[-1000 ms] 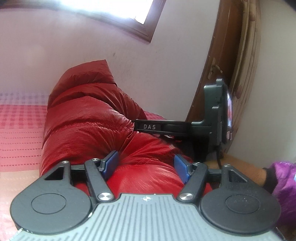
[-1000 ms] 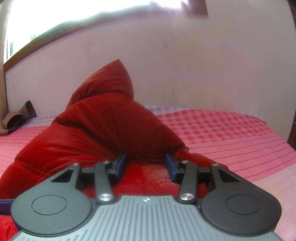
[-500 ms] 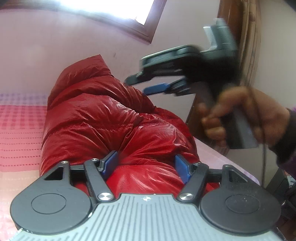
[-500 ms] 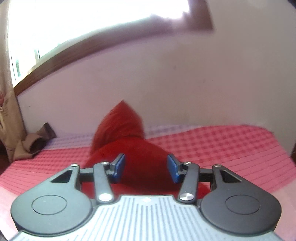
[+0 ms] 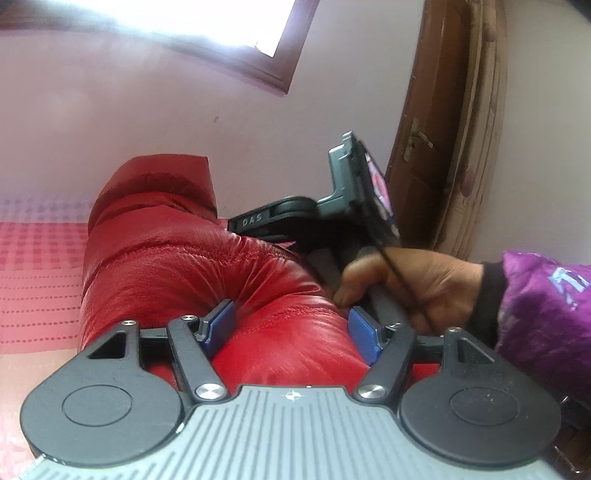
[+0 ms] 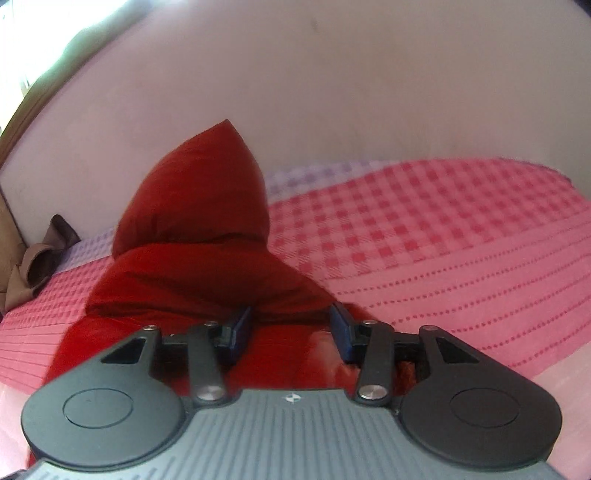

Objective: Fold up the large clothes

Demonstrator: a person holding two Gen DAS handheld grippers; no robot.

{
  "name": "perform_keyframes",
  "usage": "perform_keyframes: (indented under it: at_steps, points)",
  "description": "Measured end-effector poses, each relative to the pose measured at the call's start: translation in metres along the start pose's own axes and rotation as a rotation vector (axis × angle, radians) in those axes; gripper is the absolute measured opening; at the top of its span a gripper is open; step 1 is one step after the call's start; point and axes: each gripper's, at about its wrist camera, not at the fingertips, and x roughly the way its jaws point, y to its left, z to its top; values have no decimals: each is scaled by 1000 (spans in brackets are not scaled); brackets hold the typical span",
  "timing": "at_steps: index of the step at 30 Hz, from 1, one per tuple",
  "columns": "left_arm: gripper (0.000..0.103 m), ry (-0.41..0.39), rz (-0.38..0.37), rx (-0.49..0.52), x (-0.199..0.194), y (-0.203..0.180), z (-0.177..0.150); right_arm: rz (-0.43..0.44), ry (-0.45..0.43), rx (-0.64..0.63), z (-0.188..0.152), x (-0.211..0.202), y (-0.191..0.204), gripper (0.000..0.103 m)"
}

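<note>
Your red puffer jacket (image 5: 192, 273) lies bundled on the bed (image 6: 443, 258), which wears a pink checked cover. The jacket is a shiny, quilted thing, stitched into fat padded rolls that catch the light from the window (image 5: 207, 22) above it. Its far end stands up in a peak against the pale wall behind the bed; in the right wrist view that peak (image 6: 207, 192) looks matt and dark, pointed like a hood, though you cannot tell which part of the jacket it is.

Your left gripper (image 5: 291, 328) sits low over the near end of the jacket, with a thick red roll bulging between its blue pads (image 5: 221, 325). The pads stand wide and both appear to press into the padding, so it grips that roll.

Your right gripper (image 6: 291, 328) is at the jacket's near edge, pointing along it toward the peak. Its jaws have just been closing, with red fabric lying between them; whether the pads actually pinch it you cannot tell. From the left wrist view, your right hand (image 5: 413, 284), in a purple sleeve (image 5: 546, 306), holds that gripper just beside the jacket, on its door side.
</note>
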Motion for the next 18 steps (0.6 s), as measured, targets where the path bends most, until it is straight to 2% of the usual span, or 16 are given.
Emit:
perform_keyframes:
  at_steps: [11, 14, 16, 18]
  points:
    - [68, 28, 7, 14, 2, 1, 1, 127, 59, 180, 2, 8, -40, 46]
    - [73, 29, 8, 24, 2, -2, 2, 178, 48, 196, 5, -12, -46, 48]
    - [75, 27, 15, 28, 3, -3, 3, 200, -12, 153, 2, -44, -46, 50]
    - [77, 27, 15, 36, 4, -5, 3, 202, -67, 106, -7, -80, -46, 59]
